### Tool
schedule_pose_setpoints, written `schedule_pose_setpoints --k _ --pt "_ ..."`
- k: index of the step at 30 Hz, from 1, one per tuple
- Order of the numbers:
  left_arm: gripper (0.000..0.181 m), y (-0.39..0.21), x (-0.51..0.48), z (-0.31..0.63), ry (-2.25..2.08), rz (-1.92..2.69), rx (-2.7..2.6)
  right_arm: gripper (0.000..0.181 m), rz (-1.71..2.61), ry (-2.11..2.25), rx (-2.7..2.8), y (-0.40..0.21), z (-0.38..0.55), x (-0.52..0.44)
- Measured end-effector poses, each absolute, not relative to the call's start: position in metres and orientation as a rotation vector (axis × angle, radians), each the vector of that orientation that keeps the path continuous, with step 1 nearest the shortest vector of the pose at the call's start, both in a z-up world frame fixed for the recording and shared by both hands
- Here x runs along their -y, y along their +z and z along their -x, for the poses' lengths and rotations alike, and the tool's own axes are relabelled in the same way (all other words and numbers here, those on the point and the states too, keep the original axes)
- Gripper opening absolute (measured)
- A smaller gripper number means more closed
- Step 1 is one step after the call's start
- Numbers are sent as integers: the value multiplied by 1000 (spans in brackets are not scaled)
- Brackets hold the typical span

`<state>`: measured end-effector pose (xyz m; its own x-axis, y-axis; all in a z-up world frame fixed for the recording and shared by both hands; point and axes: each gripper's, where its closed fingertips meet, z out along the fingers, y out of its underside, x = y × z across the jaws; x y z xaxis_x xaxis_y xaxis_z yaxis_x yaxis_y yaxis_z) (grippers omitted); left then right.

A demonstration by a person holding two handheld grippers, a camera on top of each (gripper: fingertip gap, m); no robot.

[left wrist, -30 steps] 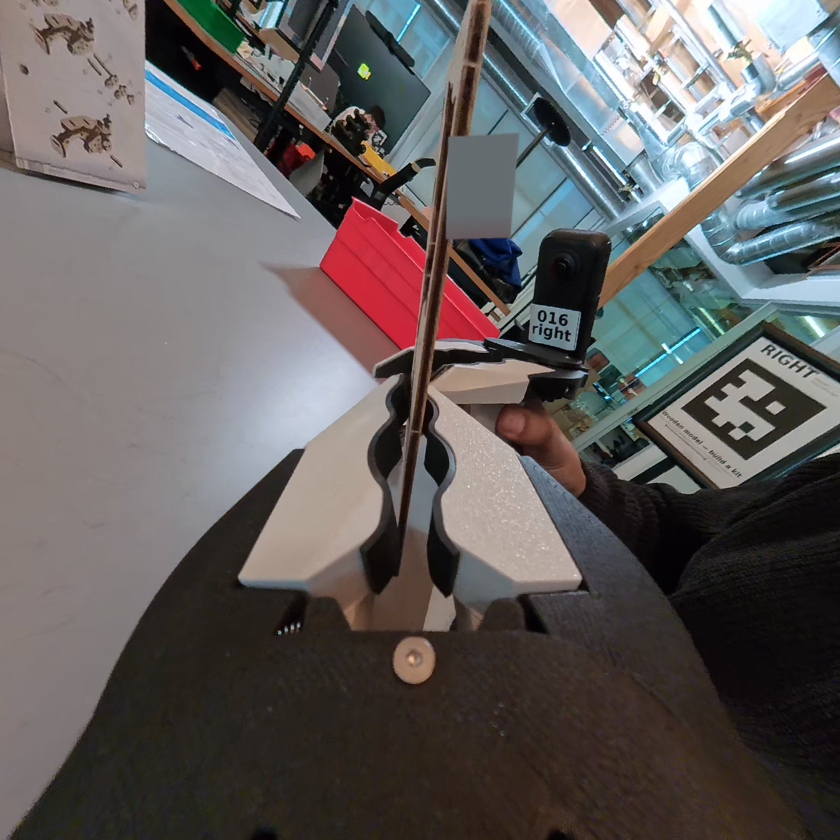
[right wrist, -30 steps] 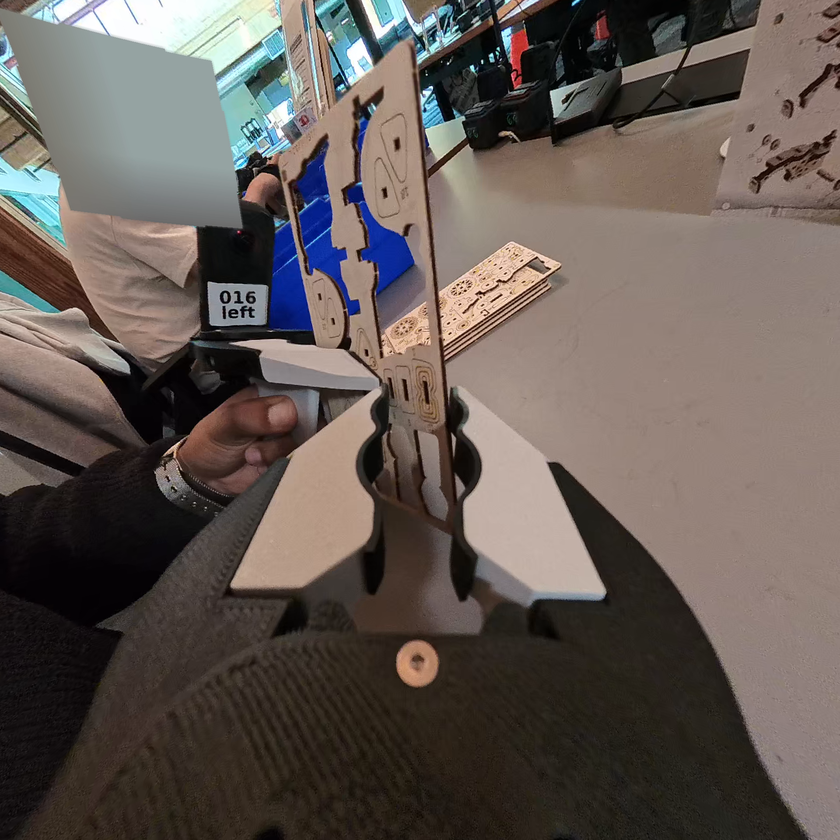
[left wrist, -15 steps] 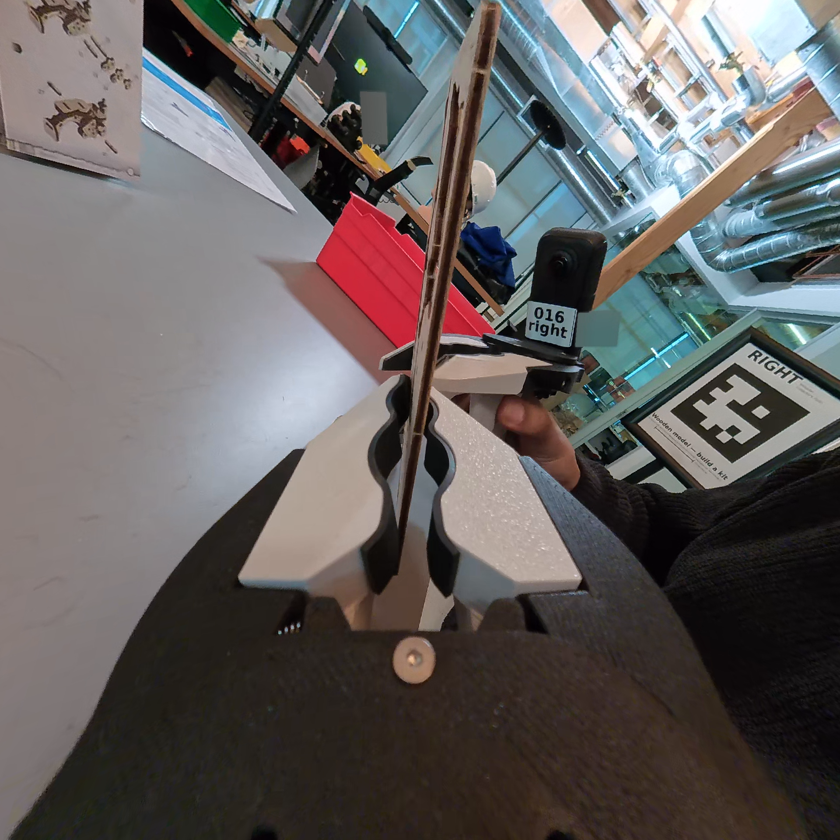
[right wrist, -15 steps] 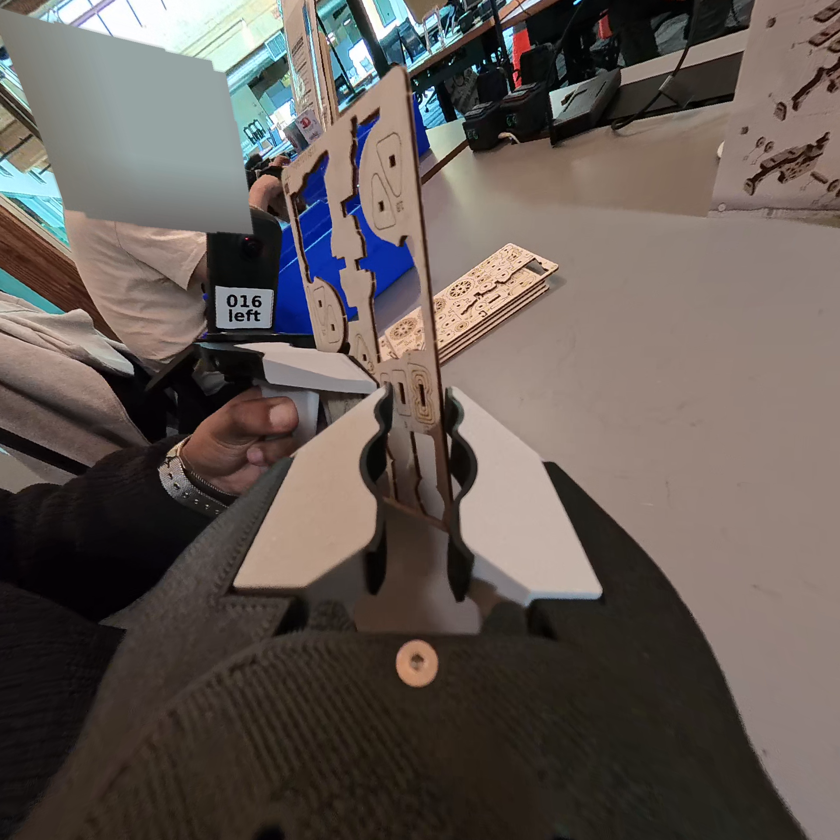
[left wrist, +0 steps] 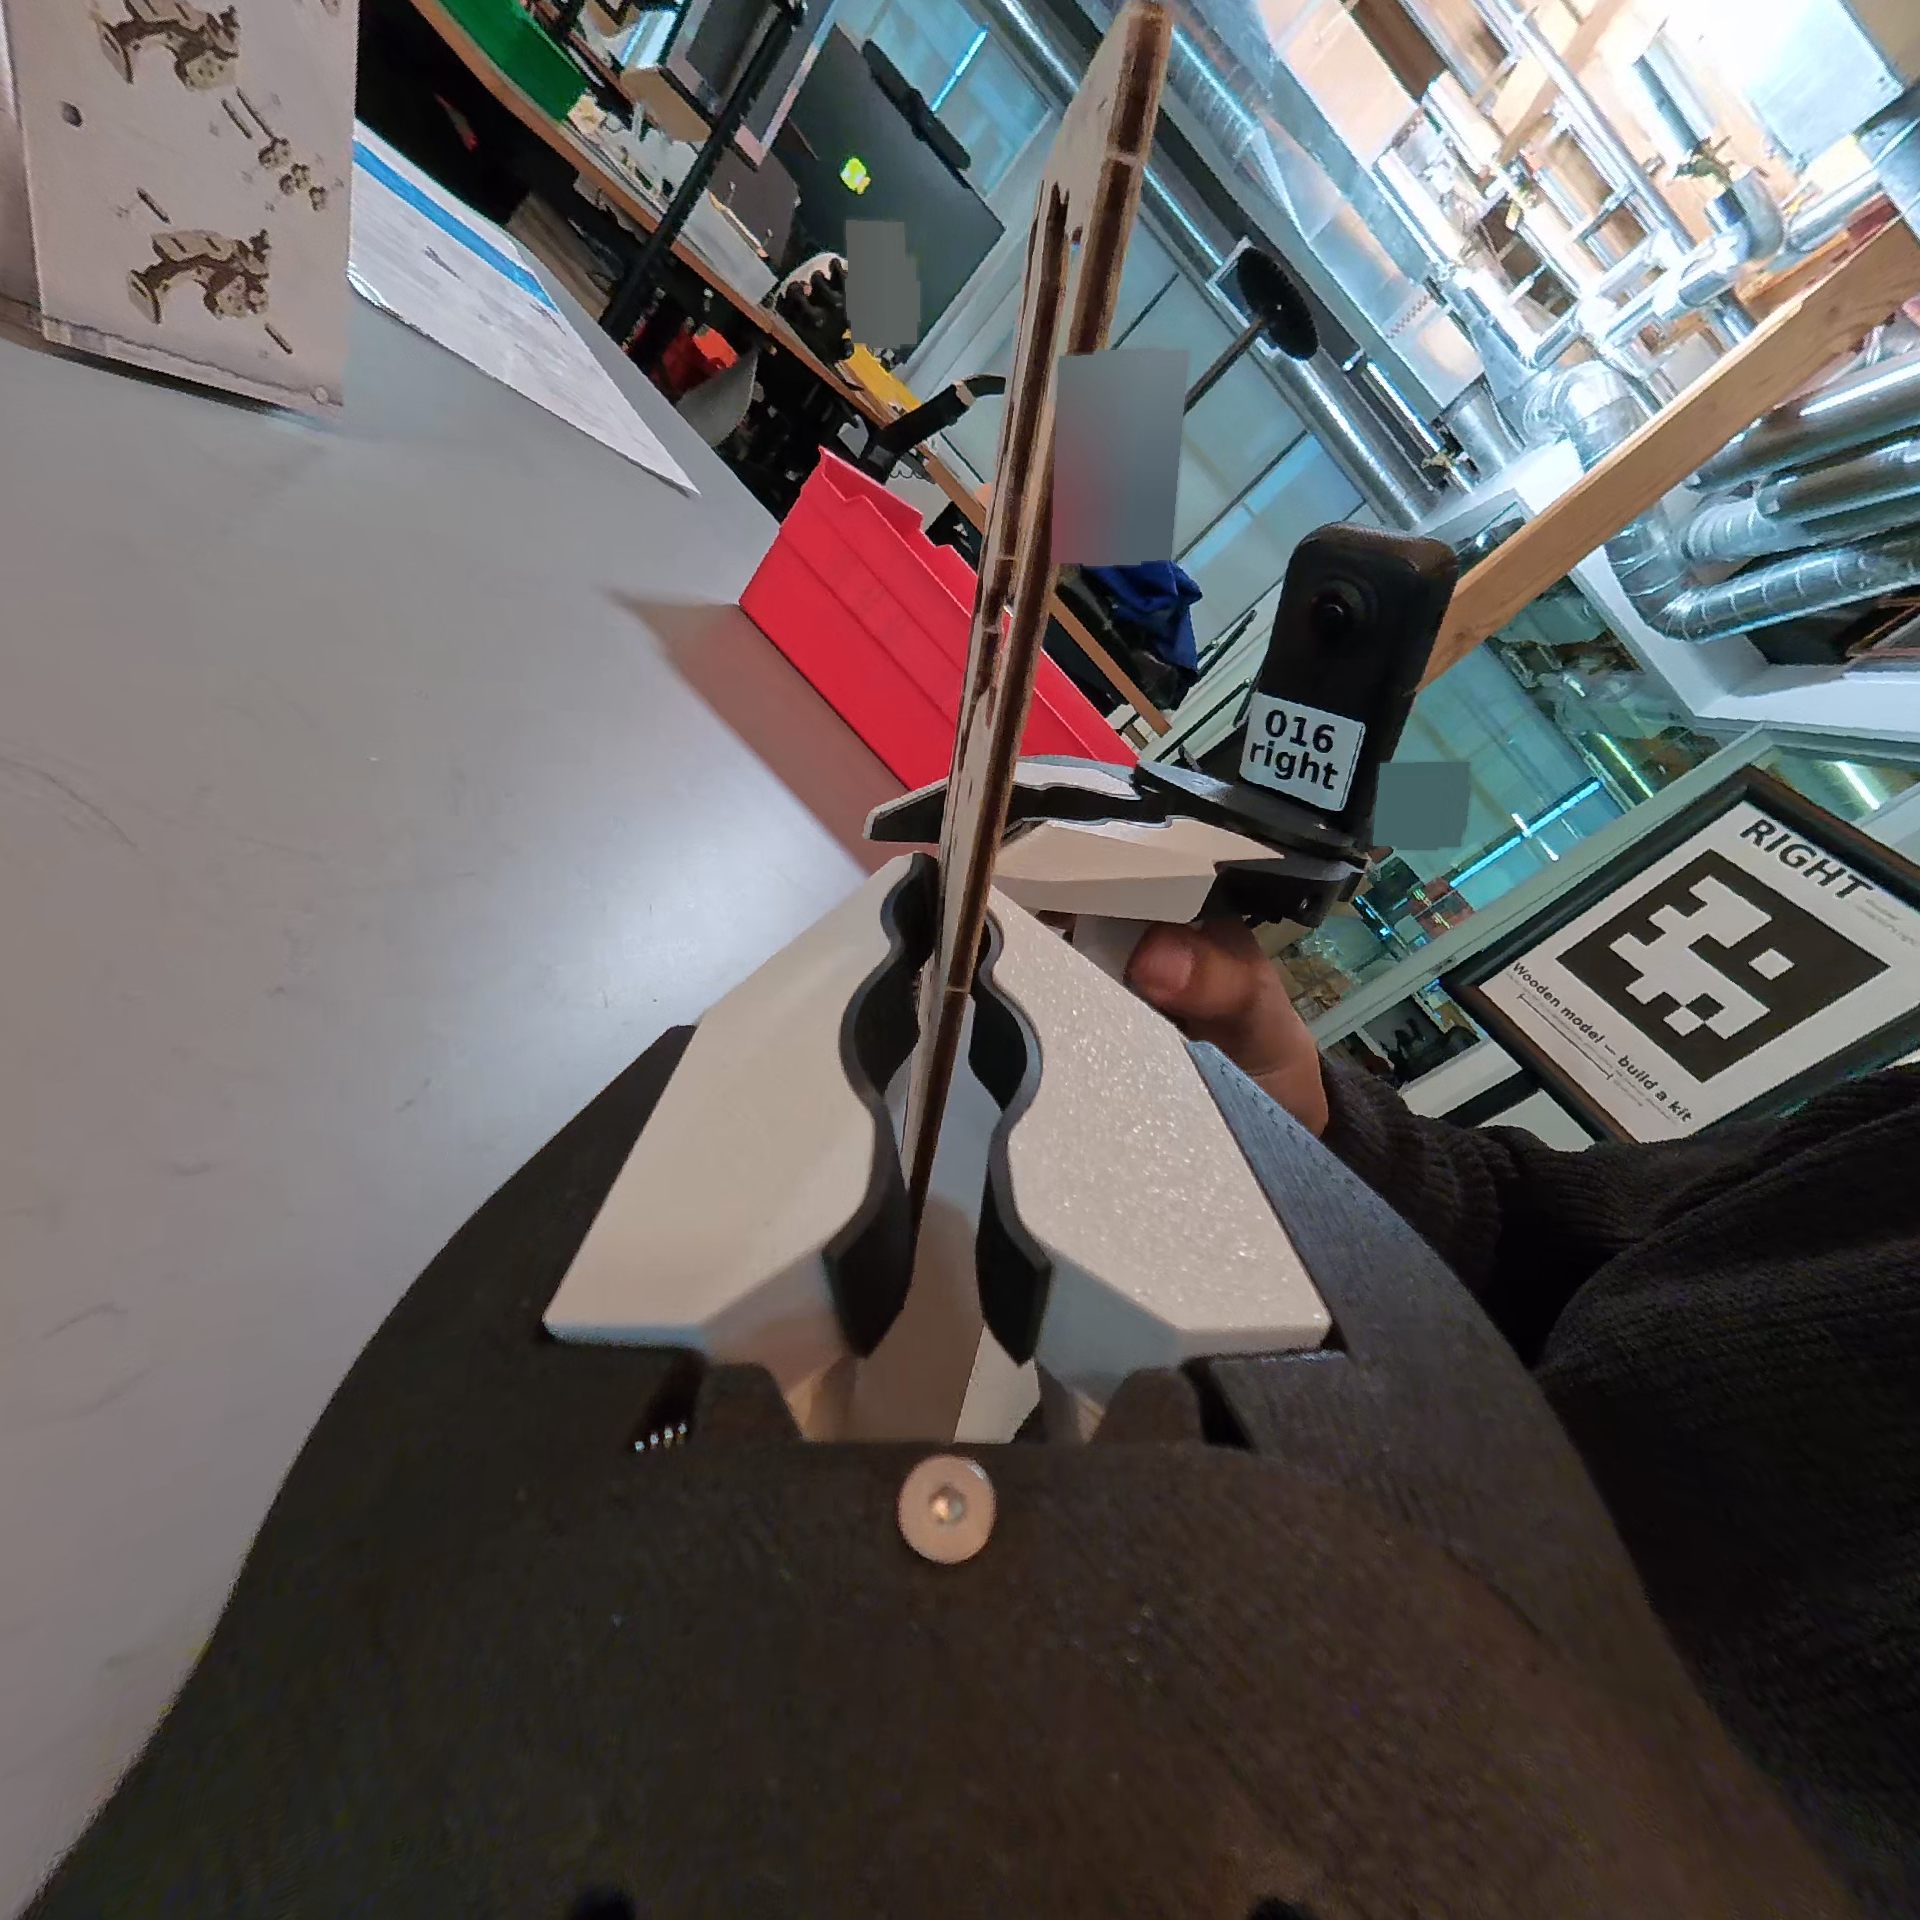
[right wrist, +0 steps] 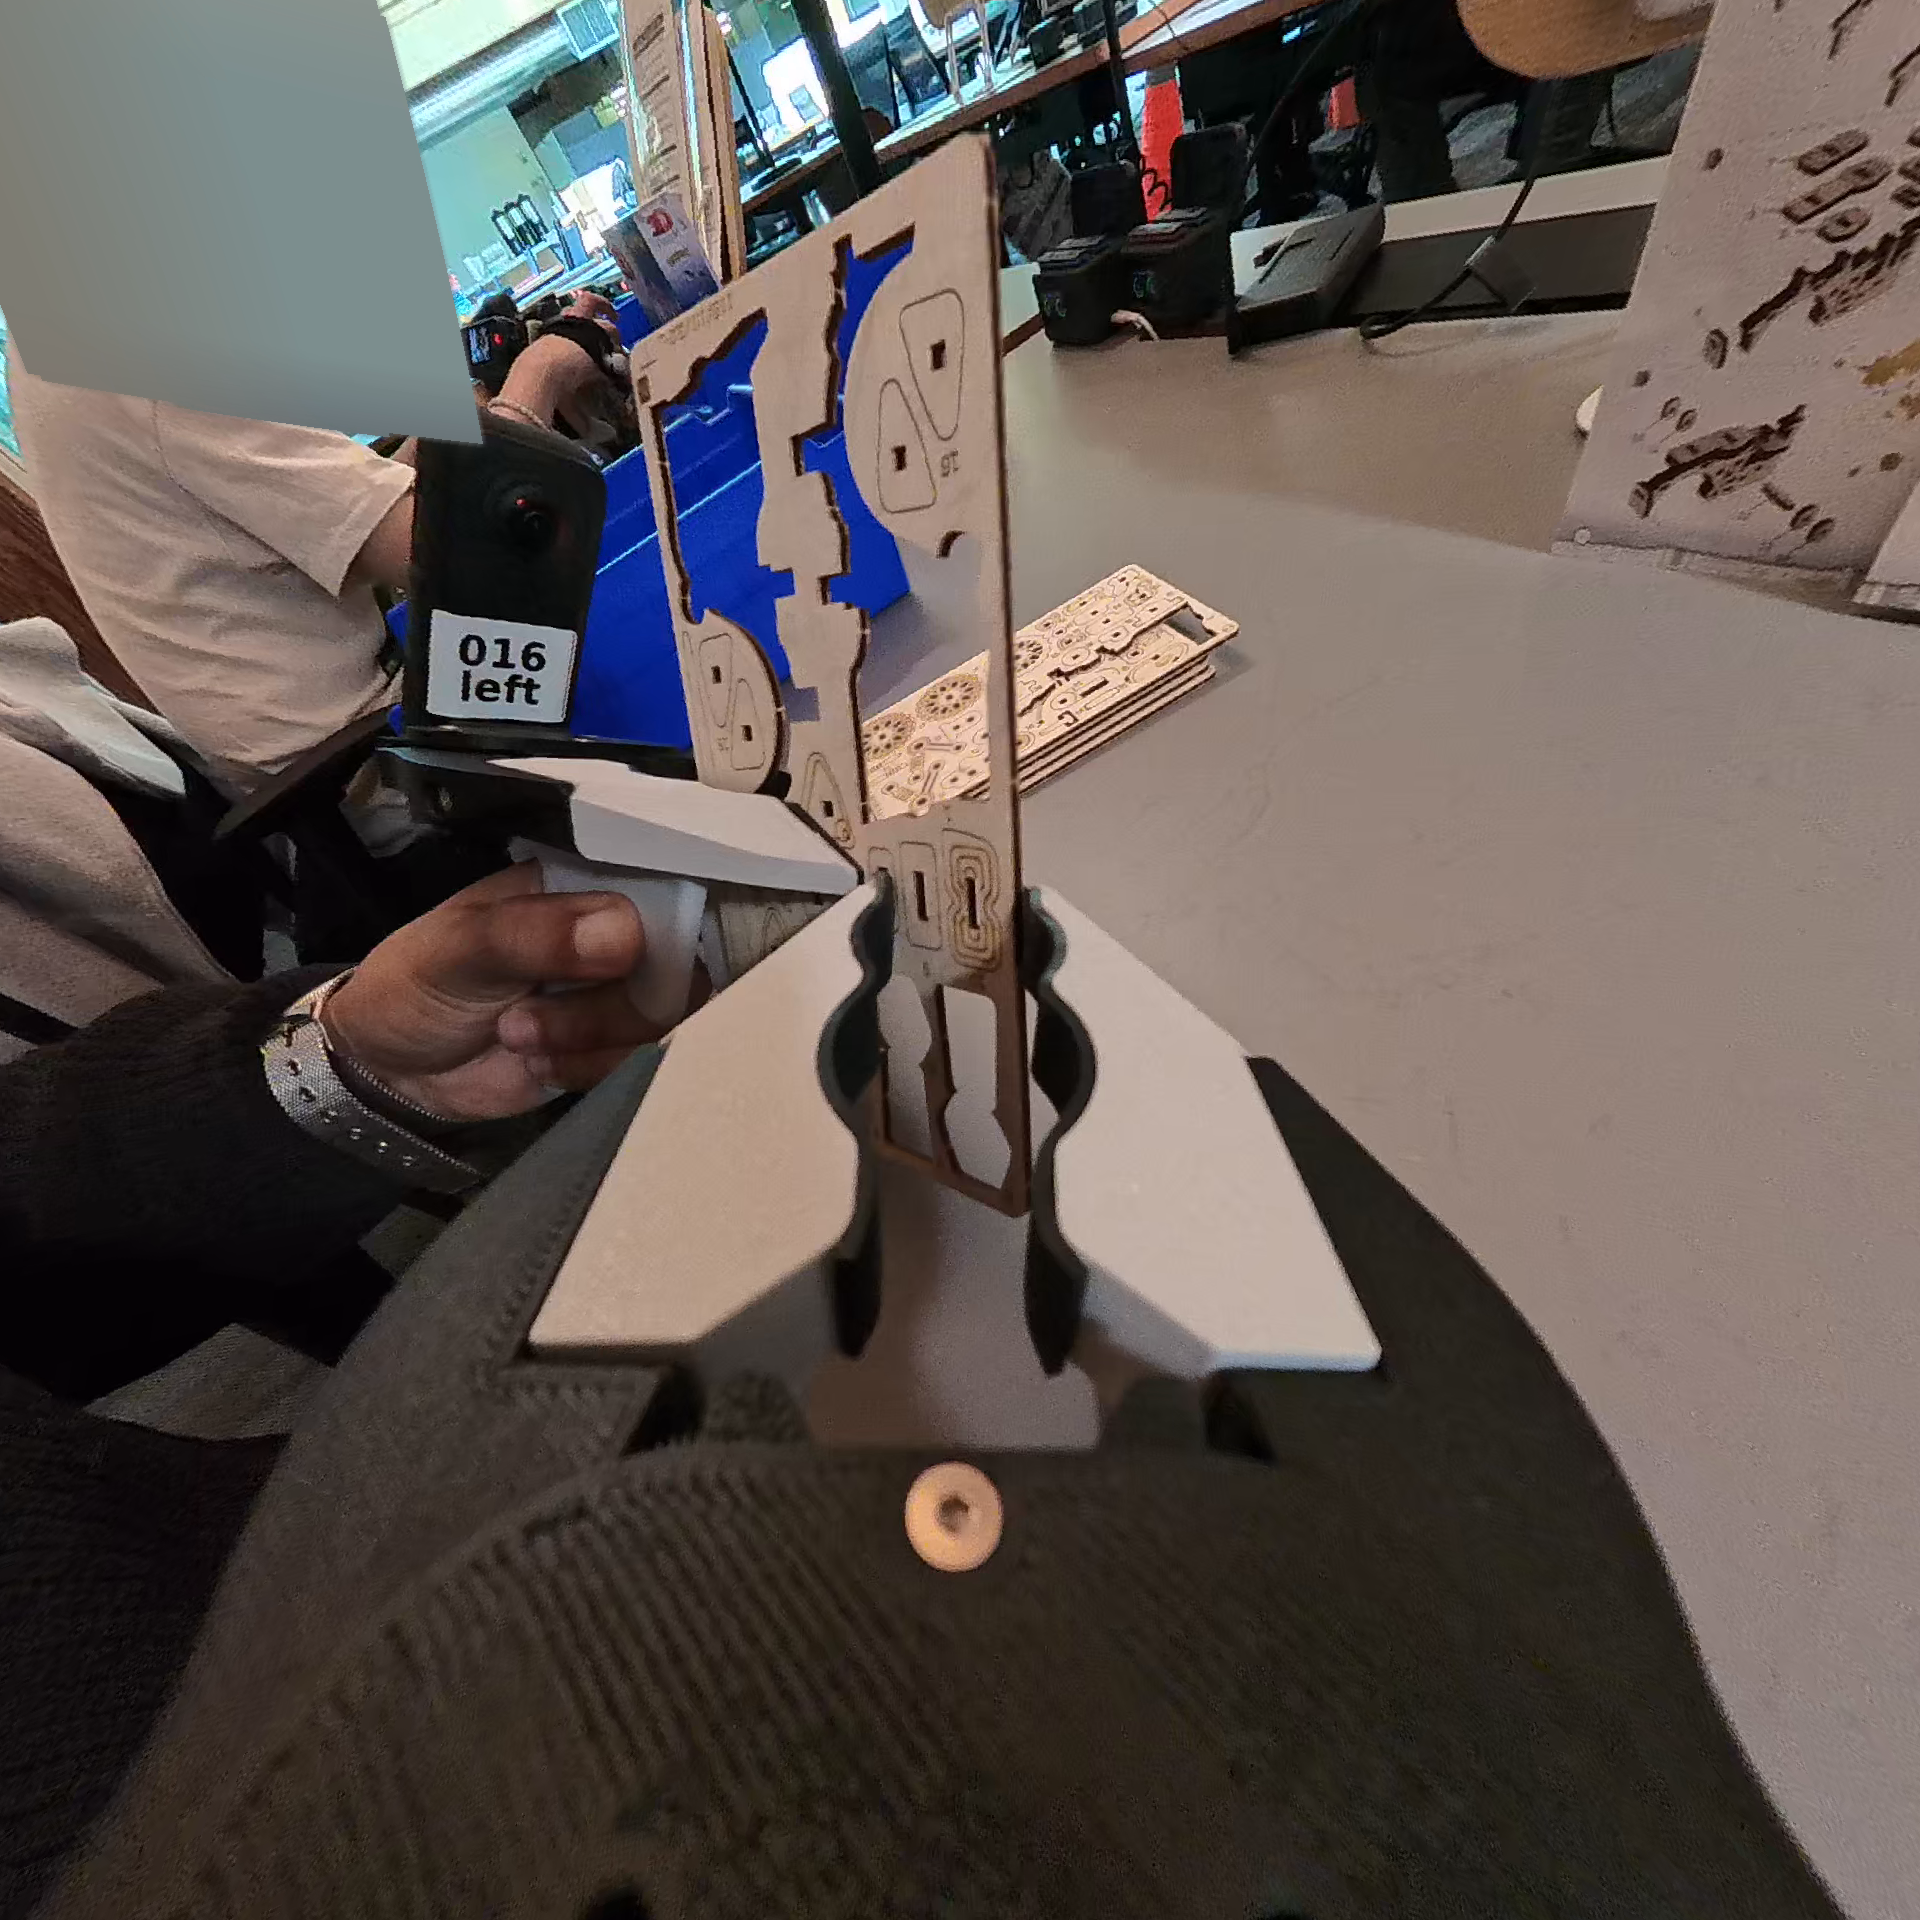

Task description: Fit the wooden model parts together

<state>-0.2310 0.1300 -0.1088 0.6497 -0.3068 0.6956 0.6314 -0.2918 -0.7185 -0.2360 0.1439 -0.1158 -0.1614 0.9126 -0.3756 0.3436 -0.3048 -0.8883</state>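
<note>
The grey table (right wrist: 1507, 852) spreads wide, a red bin (left wrist: 883, 644) at its far edge in the left wrist view. A stack of wooden part sheets (right wrist: 1081, 696) lies flat on the table, far from the tools. One wooden sheet (right wrist: 894, 499) stands upright — the left tool (left wrist: 951, 940) is clamped on its lower edge, while the right tool (right wrist: 956, 914) sits apart around its lower right corner — whether it touches, I cannot tell.

- Left wrist view: rides the left hand-held gripper (left wrist: 951, 925), close, facing rightward and up over the counter (left wrist: 312, 779).
- Right wrist view: on the right hand-held gripper (right wrist: 956, 925), facing leftward.
- Both share the upright wooden sheet (left wrist: 1039, 520) (right wrist: 914, 499) and each other's gripper.
</note>
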Motion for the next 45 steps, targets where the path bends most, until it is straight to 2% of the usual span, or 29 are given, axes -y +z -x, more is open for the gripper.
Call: schedule_pose_setpoints --k 26,31,33,34,45 --pt "3 -107 -134 235 -857 1555 391 29 1457 1127 1415 -111 239 -151" --pt "3 -106 -133 234 -857 1577 334 29 1434 1201 1435 -109 239 -150" --pt "3 -107 -131 233 -870 1602 303 34 1423 1201 1466 -110 238 -151" --pt "3 -108 -131 233 -863 1610 297 29 1444 1218 1478 -112 238 -150" --pt "3 -112 -135 228 -811 1627 308 27 1554 1303 1496 -119 235 -151"
